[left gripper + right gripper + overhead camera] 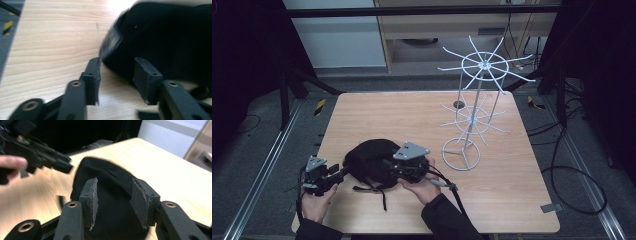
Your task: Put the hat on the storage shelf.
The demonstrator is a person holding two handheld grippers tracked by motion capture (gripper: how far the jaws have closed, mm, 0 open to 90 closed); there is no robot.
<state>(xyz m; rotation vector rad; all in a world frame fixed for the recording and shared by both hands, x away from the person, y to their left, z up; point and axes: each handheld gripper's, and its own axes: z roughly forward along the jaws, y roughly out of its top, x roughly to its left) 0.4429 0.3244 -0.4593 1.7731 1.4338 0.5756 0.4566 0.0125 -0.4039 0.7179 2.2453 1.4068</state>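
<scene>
Cap (371,159): plain black, no pattern seen; its brim edge looks glossy, though blur leaves that unsure. Desk (412,117): pale wood with fine straight grain. Wire rack (472,112), right of the cap: white all over. Left gripper (338,173) and right gripper (388,164): black jaws, grey top plates.

We're looking down on a light wooden table (422,117), square-topped, warm grain running across it. Around the table the floor (257,150) is grey carpet, and metal rails (264,172) run along both sides of the table. Beyond the table's far edge there's a pale wall panel (342,42) and, right of it, a light wood cabinet (447,30). Black cables (574,172) loop on the floor right of the table. Dark frame posts (284,95) stand at the table's far corners, with yellow-black tape (319,106) near its far left corner.
</scene>
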